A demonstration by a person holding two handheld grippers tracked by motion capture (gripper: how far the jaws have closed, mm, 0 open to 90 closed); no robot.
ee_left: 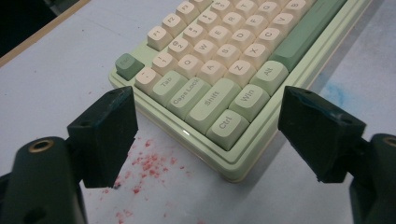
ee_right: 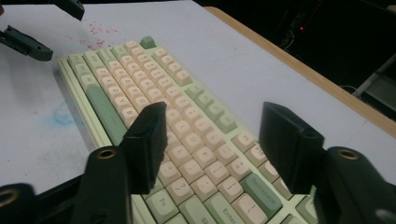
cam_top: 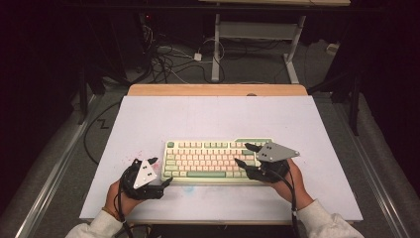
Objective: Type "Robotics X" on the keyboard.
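A pale green keyboard [cam_top: 213,159] with cream keys lies flat on the white tabletop [cam_top: 213,116], a little in front of its middle. My left gripper [cam_top: 162,171] rests at the keyboard's front left corner, jaws open. In the left gripper view the Ctrl and Win keys of the keyboard [ee_left: 224,70] lie ahead of the left gripper [ee_left: 210,126], apart from its pads. My right gripper [cam_top: 241,153] hovers over the keyboard's right end, pointing left, jaws open. In the right gripper view the right gripper [ee_right: 217,140] has only keys of the keyboard [ee_right: 140,84] beneath it and nothing gripped.
Red specks [ee_left: 149,161] and a faint blue smudge [ee_right: 63,114] mark the white surface near the keyboard's left and front. A wooden edge [cam_top: 218,89] runs along the far side. Cables [cam_top: 168,62] and a desk frame [cam_top: 257,44] stand on the floor beyond.
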